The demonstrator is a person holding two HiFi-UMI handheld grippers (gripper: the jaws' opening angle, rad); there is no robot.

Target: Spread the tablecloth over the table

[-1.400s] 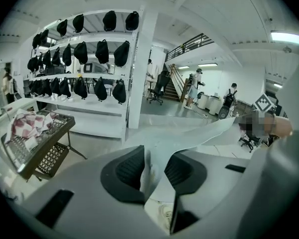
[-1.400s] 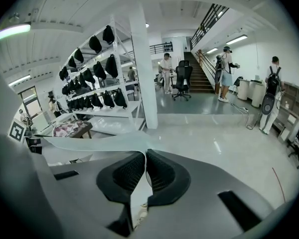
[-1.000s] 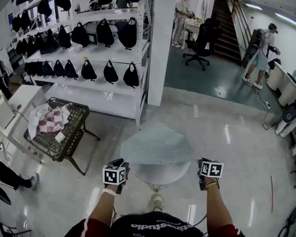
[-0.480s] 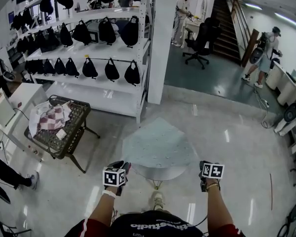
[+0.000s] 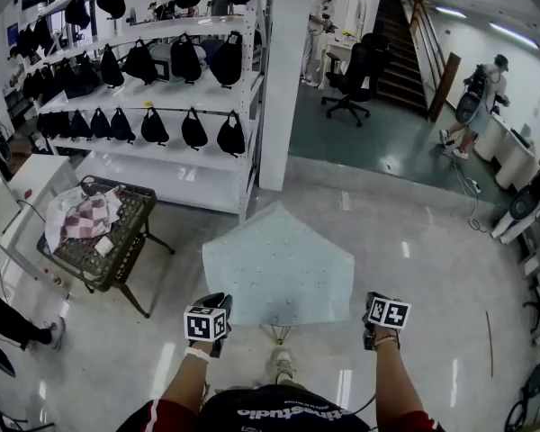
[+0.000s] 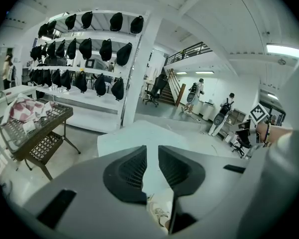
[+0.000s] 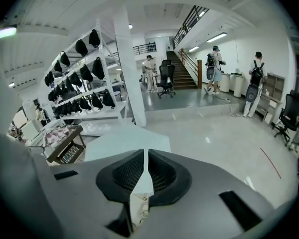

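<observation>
The pale blue-grey tablecloth [image 5: 279, 268] hangs spread out as a wide, flat five-sided sheet in front of me. It hides the round table's top; only the table's thin legs [image 5: 280, 335] show under its near edge. My left gripper [image 5: 218, 302] holds the near left corner, and cloth [image 6: 139, 136] fills the narrow gap between its pads [image 6: 152, 163]. At the near right corner my right gripper [image 5: 371, 302] has just been closing its jaws. A strip of cloth [image 7: 127, 138] is pinched between those pads [image 7: 147, 171] and hangs below them.
A black wire cart [image 5: 117, 246] with a checked cloth stands to the left. Behind it are white shelves [image 5: 162, 151] of black bags and a white pillar [image 5: 283, 79]. People and an office chair [image 5: 346, 79] are far off, with glossy floor to the right.
The cloth has billowed away from me and widened. A second ago it left the round tabletop's near edge bare; now it covers the whole top. Both grippers kept their corners.
</observation>
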